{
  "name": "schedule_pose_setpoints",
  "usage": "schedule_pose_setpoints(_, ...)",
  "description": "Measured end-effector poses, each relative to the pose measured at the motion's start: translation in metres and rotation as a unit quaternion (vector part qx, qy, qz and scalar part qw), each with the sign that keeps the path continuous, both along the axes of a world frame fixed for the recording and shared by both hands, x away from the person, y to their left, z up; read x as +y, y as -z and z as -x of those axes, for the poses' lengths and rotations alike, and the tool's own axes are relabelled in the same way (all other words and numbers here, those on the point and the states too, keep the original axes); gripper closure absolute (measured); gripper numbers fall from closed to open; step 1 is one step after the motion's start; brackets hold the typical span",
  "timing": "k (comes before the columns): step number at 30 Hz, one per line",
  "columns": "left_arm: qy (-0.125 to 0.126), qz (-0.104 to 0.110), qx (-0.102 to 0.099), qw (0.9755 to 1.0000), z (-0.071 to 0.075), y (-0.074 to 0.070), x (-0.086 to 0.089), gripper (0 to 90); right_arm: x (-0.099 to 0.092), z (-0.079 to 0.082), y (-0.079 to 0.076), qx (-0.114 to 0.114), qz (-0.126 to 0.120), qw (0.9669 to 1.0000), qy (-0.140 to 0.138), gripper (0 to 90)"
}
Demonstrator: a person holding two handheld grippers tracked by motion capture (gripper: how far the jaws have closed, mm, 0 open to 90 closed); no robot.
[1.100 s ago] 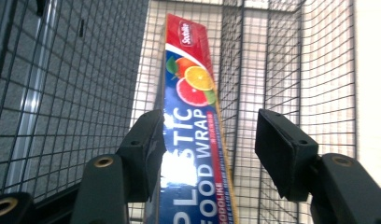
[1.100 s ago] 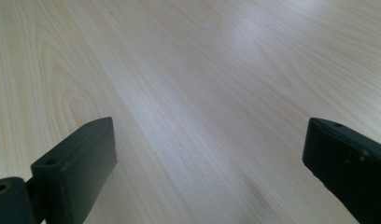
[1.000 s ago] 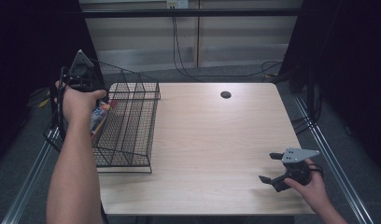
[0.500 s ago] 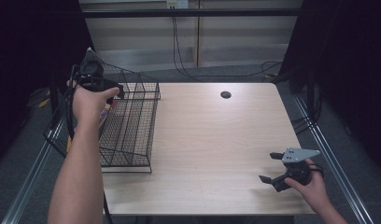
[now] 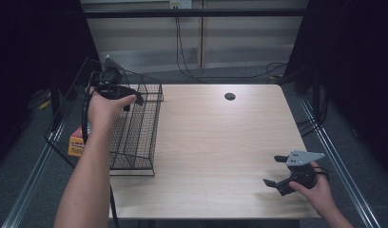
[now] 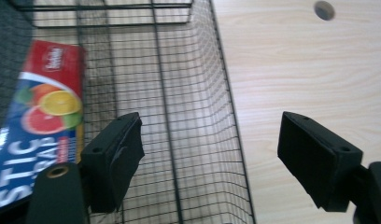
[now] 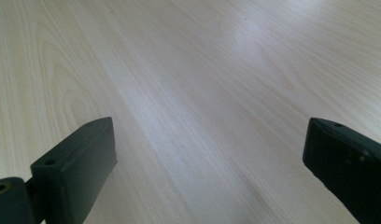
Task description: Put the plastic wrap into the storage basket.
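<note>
Wire basket (image 6: 198,93) w/ box (image 6: 39,121) beside just-opened, empty left tool (image 6: 212,163).

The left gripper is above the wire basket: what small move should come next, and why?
Probably lift the left gripper away from the basket. Its jaws have just been opening with nothing between them, and the box already lies inside the basket.

Left hand-held gripper (image 5: 117,90) raised, jaws just opening (nothing between); right hand-held gripper (image 5: 283,176) gapes.
</note>
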State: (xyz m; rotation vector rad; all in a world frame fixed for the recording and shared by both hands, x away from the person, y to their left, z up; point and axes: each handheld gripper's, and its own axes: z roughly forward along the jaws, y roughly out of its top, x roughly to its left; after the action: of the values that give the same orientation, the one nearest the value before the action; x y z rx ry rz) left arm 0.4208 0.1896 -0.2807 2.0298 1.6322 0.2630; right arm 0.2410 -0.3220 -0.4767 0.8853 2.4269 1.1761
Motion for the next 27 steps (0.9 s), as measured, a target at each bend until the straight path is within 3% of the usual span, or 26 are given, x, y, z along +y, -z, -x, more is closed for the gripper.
schedule_pose_setpoints(11,0.058,0.02,-0.006,0.9981,0.005,0.011,-0.029,17.4,0.001,0.0,0.0,0.001,0.004,1.0,-0.004,2.7)
schedule_pose_setpoints(18,0.073,0.028,-0.005,0.9969,0.008,0.019,-0.04,16.9,0.001,0.0,-0.001,-0.002,0.003,1.0,-0.001,2.6)
schedule_pose_setpoints(27,0.11,0.038,-0.014,0.9931,0.014,0.026,-0.06,16.3,0.0,0.001,-0.001,-0.002,0.003,1.0,0.001,2.6)
